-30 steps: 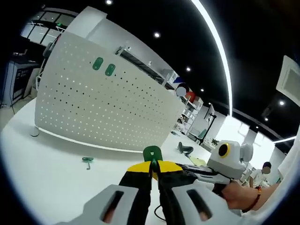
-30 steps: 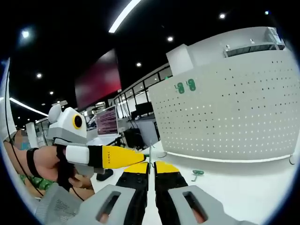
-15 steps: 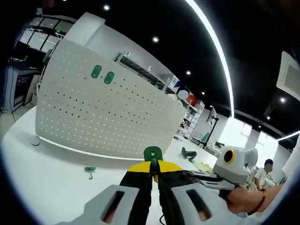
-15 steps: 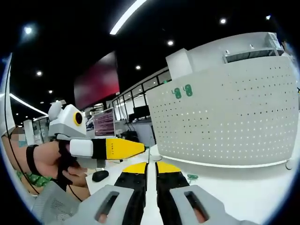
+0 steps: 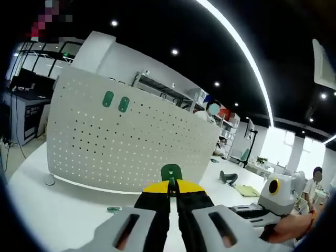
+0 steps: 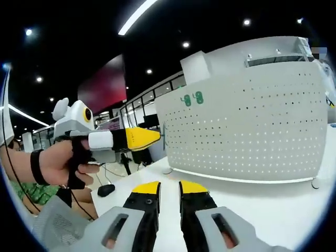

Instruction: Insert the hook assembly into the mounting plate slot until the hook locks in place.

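Note:
A white perforated mounting plate [image 5: 126, 142] stands upright on the white table, with two green hooks [image 5: 116, 101] seated near its top left. My left gripper [image 5: 171, 185] is shut on a green hook assembly [image 5: 171, 172] whose rounded head sticks up above the yellow tips. Another green hook [image 5: 113, 209] lies on the table in front of the plate. In the right gripper view the mounting plate [image 6: 247, 131] is ahead, the left gripper [image 6: 149, 138] comes in from the left in a person's hand with the hook's thin edge at its tip, and my right gripper [image 6: 168, 188] is open, nothing between its jaws.
A white table [image 6: 262, 210] carries the plate, which rests on round feet [image 5: 49, 180]. A black mouse-like object [image 5: 229, 177] and a yellowish sheet [image 5: 247, 190] lie to the right. The right gripper [image 5: 242, 209] is held low at right. Shelving and a seated person are far behind.
The right gripper's jaws have parted from shut to open. The left gripper with the hook has risen clear of the right gripper and points toward the plate.

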